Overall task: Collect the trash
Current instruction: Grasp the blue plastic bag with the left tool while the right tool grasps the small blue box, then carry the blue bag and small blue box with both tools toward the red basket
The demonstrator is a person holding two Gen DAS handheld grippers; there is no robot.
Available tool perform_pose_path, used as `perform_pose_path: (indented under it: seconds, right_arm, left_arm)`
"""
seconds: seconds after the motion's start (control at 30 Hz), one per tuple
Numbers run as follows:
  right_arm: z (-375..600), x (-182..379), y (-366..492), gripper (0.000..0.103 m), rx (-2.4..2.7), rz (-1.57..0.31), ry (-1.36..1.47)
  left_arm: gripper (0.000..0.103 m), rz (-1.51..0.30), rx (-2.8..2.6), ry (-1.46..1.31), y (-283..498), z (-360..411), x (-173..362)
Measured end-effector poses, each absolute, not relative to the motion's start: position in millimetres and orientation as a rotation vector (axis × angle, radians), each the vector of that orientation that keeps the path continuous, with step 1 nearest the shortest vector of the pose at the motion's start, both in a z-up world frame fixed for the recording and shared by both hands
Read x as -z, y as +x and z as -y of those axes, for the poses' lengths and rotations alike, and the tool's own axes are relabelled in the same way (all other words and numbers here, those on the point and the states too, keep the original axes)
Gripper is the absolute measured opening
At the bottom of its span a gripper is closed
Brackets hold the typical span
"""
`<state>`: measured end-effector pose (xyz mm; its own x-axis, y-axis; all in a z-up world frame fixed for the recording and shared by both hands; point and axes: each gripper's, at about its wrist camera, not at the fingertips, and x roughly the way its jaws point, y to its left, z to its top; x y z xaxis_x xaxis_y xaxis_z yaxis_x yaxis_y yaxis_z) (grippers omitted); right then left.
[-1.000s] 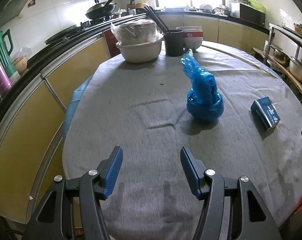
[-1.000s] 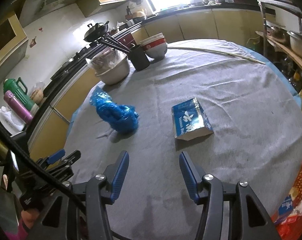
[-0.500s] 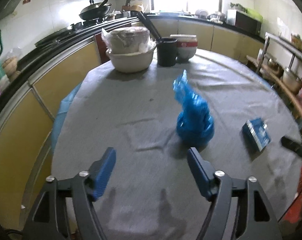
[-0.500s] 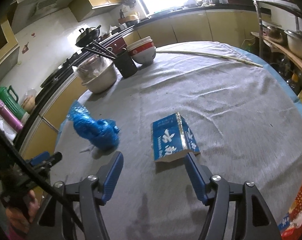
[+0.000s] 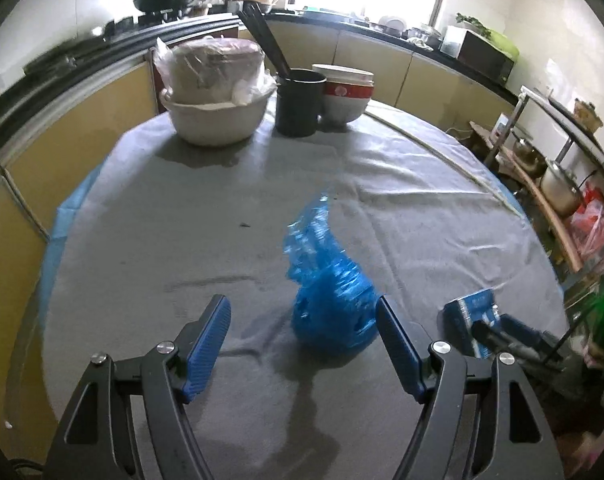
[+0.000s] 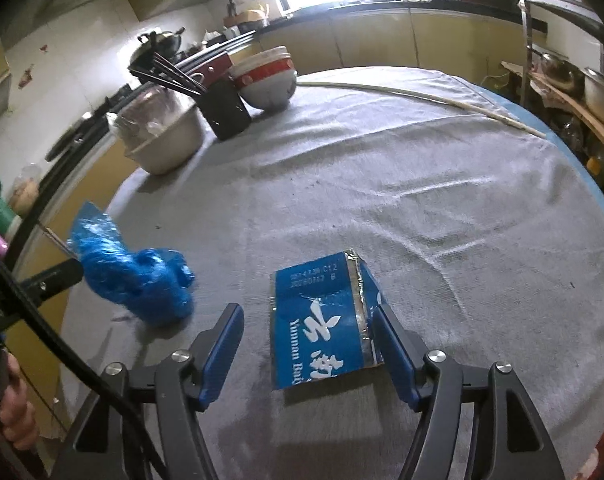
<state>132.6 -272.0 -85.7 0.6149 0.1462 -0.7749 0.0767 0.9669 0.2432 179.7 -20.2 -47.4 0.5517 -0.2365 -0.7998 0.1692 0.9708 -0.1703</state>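
Left gripper (image 5: 302, 344): jaws wide, holding nothing, low over grey tablecloth (image 5: 422, 220). Crumpled blue plastic bag (image 5: 330, 304) on cloth between the tips, nearer the right finger, apparently not touched; judged very light, soft, crinkly, likely slippery; best pinched across the bunched lower bulk, not the loose upper tail. Right gripper (image 6: 308, 340): jaws wide, empty, straddling torn blue carton (image 6: 326, 324) lying flat on the cloth; right finger just beside the carton's edge; judged light, thin card, crushable, open foil-lined end weak; best taken across the short width near mid-body. Far side of table, well apart: large pale bowl with wrapped pot (image 5: 217, 92), black cup of chopsticks (image 5: 299, 102), red-and-white bowls (image 5: 346, 92), long thin stick (image 6: 422, 98). Nothing standing between either gripper and its piece.
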Motion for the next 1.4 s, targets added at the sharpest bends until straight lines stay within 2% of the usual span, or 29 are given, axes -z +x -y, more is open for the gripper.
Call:
perform_pose_path:
  seconds: [0.3, 0.33, 0.4, 0.43, 0.67, 1.1, 1.4]
  right_arm:
    - [260, 97, 141, 0.073, 0.032, -0.932, 0.186]
    - [259, 98, 142, 0.073, 0.037, -0.932, 0.179]
    - [259, 102, 143, 0.073, 0.048, -0.935, 0.162]
    - [258, 104, 143, 0.073, 0.054, -0.937, 0.158]
    - [265, 103, 134, 0.065, 0.041, -0.928, 0.191]
    - [277, 63, 52, 0.064, 0.001, -0.817, 0.251]
    - [299, 36, -13, 0.064, 0.027, -0.723, 0.305]
  left_arm:
    - [0.074, -1.001, 0.277, -0.127, 194, 39, 70]
    - [0.071, -1.004, 0.275, -0.135, 195, 39, 73]
    - [0.043, -1.019, 0.27, -0.136, 195, 38, 77]
    - [0.039, -1.034, 0.274, -0.139, 196, 38, 81]
    - [0.022, -1.02, 0.282, -0.144, 185, 36, 77]
    - [0.021, -0.913, 0.295, -0.073, 114, 43, 37]
    - [0.021, -0.83, 0.335, 0.032, 61, 77, 5]
